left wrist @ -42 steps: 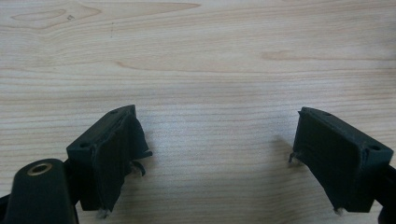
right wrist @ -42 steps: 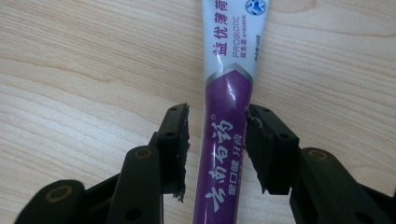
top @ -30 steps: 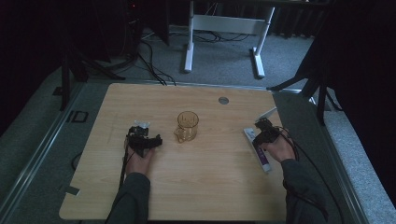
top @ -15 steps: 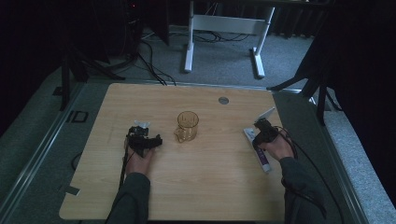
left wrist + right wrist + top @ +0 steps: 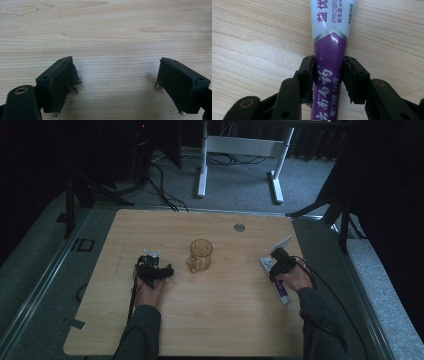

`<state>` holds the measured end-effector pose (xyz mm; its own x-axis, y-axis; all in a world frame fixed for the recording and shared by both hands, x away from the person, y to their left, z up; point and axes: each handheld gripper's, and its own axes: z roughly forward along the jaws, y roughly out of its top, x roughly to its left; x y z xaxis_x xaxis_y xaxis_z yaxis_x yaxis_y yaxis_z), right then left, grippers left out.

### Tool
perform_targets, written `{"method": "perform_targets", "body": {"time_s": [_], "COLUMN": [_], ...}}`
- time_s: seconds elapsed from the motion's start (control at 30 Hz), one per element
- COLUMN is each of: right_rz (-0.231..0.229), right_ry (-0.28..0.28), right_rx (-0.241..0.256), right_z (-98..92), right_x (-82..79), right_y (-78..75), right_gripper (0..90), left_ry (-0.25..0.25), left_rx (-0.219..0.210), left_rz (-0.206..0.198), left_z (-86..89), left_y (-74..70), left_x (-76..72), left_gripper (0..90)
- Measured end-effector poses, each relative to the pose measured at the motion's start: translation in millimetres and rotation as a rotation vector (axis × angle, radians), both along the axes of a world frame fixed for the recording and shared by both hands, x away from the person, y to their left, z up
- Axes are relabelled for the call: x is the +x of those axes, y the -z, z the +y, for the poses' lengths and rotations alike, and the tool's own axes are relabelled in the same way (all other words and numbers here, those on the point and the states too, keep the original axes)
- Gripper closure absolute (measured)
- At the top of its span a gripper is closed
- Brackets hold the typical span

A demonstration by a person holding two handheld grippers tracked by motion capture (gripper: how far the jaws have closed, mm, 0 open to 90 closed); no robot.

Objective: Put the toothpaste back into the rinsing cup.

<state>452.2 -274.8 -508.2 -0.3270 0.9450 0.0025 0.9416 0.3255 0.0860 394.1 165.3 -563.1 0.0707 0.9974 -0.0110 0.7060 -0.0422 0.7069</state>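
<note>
Wooden bench (image 5: 210, 320), light grain, rounded corners, seen from above. Left gripper (image 5: 152, 262) sits on the bench left of centre, held in the left hand (image 5: 149, 292), cable trailing back along the sleeve. In the left gripper view the jaws stand wide apart, released, with bare wood between them and nothing touching either pad (image 5: 61, 82). A small amber cup (image 5: 200, 255) with a handle stands upright near the bench's middle, just right of the left gripper and apart from it. Right gripper (image 5: 276, 264) lies near the bench's right edge, right hand (image 5: 295, 277) behind it. A tube (image 5: 331, 50), white at the far part and purple toward the camera, with printed characters and "PROBIO" lettering, lies flat on the wood. In the right gripper view both jaws press against the purple part of the tube, one on each side: clenched on it. From above, the tube (image 5: 281, 290) runs from under the right hand toward the person, its purple-and-white end showing below the hand. A pale flat piece (image 5: 282, 243) angles up beyond the right gripper; cannot tell what it is. A small round grey disc (image 5: 239, 227) is set in the bench near its far edge. Beyond the bench, grey floor, cables and a white frame (image 5: 240, 150).
</note>
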Motion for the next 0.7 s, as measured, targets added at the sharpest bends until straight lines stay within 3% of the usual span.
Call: {"method": "perform_targets", "body": {"time_s": [0.33, 0.7], "right_rz": [0.005, -0.004], "right_ry": [0.016, 0.002], "right_rx": [-0.012, -0.004], "right_z": [1.9, 0.8], "right_x": [1.8, -1.7], "right_y": [5.8, 0.4], "right_gripper": [61.3, 69.2], "left_ry": [0.000, 0.002], "left_rx": [0.000, 0.000], "left_rz": [0.000, 0.000], "left_z": [0.0, 0.1], "left_y": [0.0, 0.0], "left_x": [0.0, 0.1], "left_gripper": [14.2, 14.2]}}
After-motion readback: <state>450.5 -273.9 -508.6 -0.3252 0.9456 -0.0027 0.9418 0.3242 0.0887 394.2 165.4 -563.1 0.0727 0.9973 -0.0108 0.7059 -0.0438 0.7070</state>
